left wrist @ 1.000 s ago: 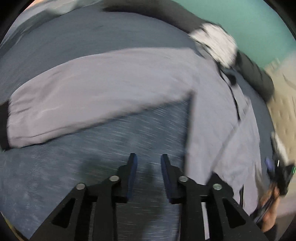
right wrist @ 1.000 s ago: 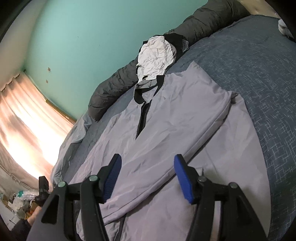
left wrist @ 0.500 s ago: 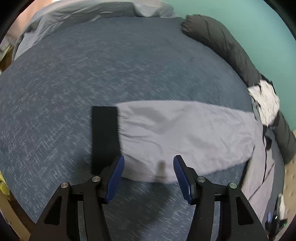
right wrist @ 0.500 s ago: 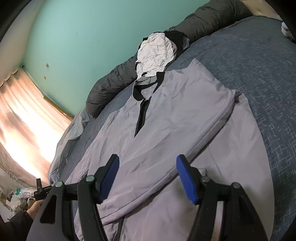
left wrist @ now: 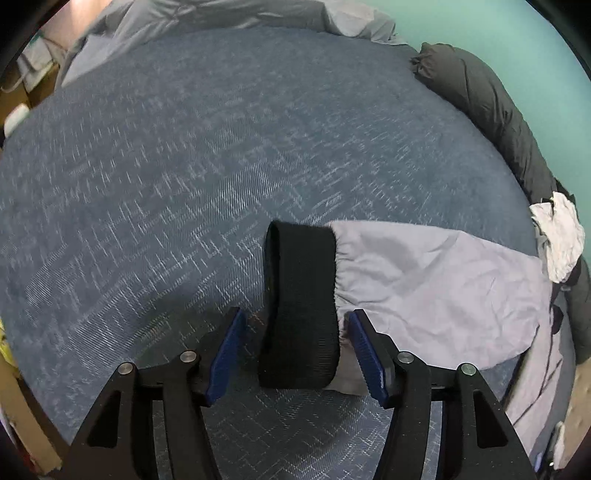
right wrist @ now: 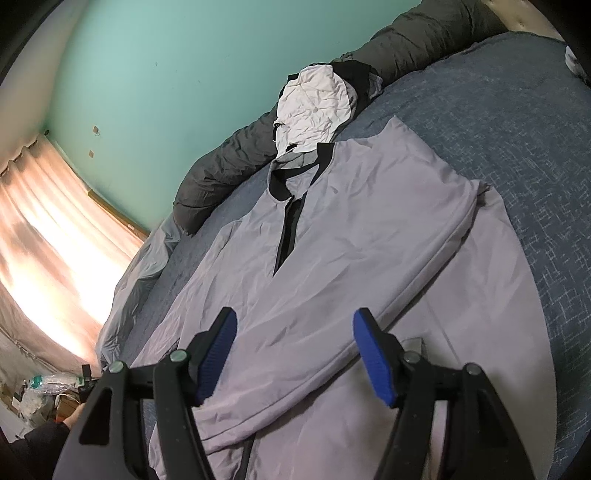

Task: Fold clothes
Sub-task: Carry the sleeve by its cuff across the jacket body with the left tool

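A bed (left wrist: 221,155) covered in blue-grey fabric flecked with pale threads fills most of both views. A dark rolled quilt (right wrist: 229,162) lies along its far edge against a mint-green wall (right wrist: 166,59). In the right wrist view, at nine o'clock, pinkish curtains (right wrist: 40,229) glow with bright daylight. Below them, at eight o'clock, sits a clutter of bags and boxes (right wrist: 40,387). A pale grey blanket (left wrist: 192,18) bunches at twelve o'clock in the left wrist view.

Black claw (left wrist: 297,354), blue ribbed pads (left wrist: 226,360), silver screws
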Demonstrator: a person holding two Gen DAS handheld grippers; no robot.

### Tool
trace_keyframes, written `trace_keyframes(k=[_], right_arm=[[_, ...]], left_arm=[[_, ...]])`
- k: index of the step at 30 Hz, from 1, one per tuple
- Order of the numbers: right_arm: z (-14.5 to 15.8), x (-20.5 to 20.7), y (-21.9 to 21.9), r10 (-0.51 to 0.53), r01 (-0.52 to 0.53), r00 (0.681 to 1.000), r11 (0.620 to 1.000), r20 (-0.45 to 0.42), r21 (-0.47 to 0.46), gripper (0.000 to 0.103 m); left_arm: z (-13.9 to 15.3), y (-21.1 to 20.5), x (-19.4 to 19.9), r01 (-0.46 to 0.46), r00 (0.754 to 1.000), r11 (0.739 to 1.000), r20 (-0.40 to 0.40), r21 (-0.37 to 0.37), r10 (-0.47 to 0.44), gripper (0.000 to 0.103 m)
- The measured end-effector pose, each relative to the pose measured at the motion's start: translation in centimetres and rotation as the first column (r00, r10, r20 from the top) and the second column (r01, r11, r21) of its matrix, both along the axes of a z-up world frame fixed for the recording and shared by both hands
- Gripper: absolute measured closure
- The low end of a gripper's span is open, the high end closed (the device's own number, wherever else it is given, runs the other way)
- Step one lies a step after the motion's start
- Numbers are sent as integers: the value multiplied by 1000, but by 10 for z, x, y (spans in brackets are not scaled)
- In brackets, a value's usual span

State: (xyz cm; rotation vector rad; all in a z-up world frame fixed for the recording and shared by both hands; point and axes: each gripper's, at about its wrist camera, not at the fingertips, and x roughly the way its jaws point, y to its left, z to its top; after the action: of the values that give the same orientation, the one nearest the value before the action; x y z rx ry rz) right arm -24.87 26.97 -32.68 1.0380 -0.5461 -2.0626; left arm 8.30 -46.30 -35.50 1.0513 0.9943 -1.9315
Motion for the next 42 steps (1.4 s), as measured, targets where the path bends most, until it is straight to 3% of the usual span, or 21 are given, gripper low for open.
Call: trace_keyframes(k=[6, 9, 11, 13, 16, 24, 30, 33, 42], right_arm=[[-2, 0, -2, 3, -3, 1000, 1000, 3, 2, 35], [-2, 0, -2, 3, -3, 1000, 1000, 5, 1, 35], [-3, 0, -1, 0, 0, 1000, 1000, 8, -1, 35], [-2, 0, 0, -1, 1, 1000, 1000, 9, -4, 35], [0, 0, 0, 0, 0, 1000, 1000, 7, -13, 35], [6, -1, 5, -8, 9, 1000, 999, 11, -43, 35], [6, -4, 15, -10, 11, 1000, 999, 24, -50, 34], [2, -6, 26, -22, 24, 999, 998, 44, -53, 34], [6, -9, 63, -49, 52, 997, 997, 61, -53, 34]], left_arm=[[4, 8, -9, 62, 998, 997, -26, -34, -63, 44], [7, 11, -13, 77, 996, 996, -35, -41, -78, 59], [10, 8, -17, 80, 995, 996, -49, -40, -82, 77], [16, 10, -24, 94, 993, 995, -62, -39, -96, 89], [28, 11, -32, 119, 988, 993, -97, -25, -121, 91], [94, 53, -68, 226, 954, 968, -177, -107, -242, 92], [152, 113, -150, 364, 891, 914, -219, -180, -398, 92], [177, 157, -189, 444, 846, 870, -221, -213, -486, 92], [213, 298, -285, 660, 670, 713, -242, -239, -701, 92]])
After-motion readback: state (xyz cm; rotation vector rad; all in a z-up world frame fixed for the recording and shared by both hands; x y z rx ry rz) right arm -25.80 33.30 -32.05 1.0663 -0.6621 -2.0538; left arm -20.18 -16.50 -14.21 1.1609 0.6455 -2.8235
